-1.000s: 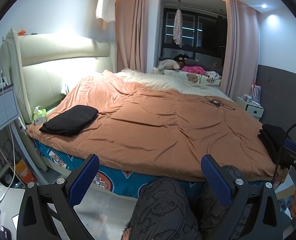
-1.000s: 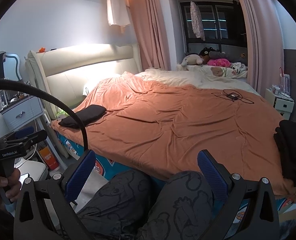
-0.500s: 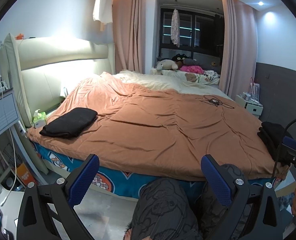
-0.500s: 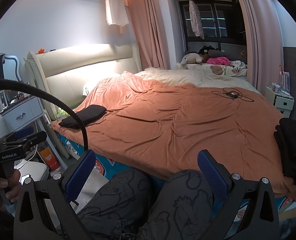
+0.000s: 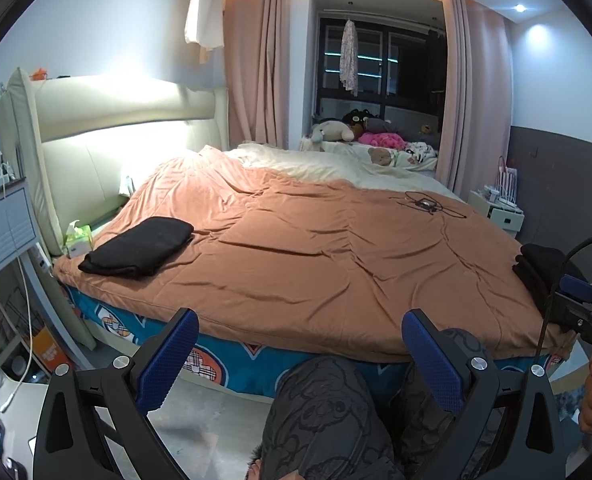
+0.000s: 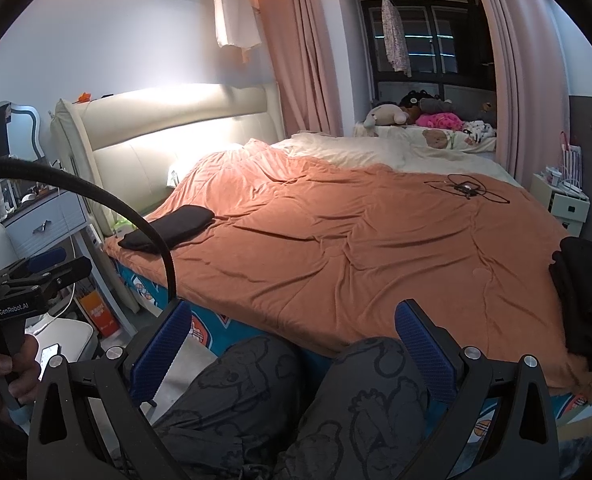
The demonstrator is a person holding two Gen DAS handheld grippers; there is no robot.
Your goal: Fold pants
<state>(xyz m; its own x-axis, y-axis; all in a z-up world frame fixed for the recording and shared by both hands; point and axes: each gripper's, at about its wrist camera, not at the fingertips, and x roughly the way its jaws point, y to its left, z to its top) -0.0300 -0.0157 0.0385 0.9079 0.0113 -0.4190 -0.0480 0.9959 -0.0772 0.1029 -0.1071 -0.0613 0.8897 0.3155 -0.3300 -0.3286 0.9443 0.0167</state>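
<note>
While I hold both units above my knees at the near edge of the bed, little differs from a second ago.

Left gripper: the left gripper (image 5: 300,354) with blue textured pads stands spread wide, grasping nothing; I see it hold the same low place in its own view as before.

Right gripper: the right gripper (image 6: 291,342) is likewise released, jaws far apart and empty, unchanged in its own view.

View shift: the left camera has tipped slightly, so the padded cream headboard (image 5: 107,120) sits a little lower in frame than a second ago; the right view barely moves.

Folded pants: the folded black pants (image 5: 137,246) lie flat on the rust-orange quilt (image 5: 316,248) at the near left corner, just beside the green tissue box (image 5: 77,238), in the same spot as earlier.

Unfolded pile: the heap of dark clothing (image 6: 586,296) rests at the quilt's right edge, well apart from both grippers, untouched since the earlier pictures.

Other items: a black cable with a small device (image 5: 426,203) stays on the far right of the quilt.

Legs: my grey patterned trousers (image 6: 263,408) fill the bottom between the fingers.
</note>
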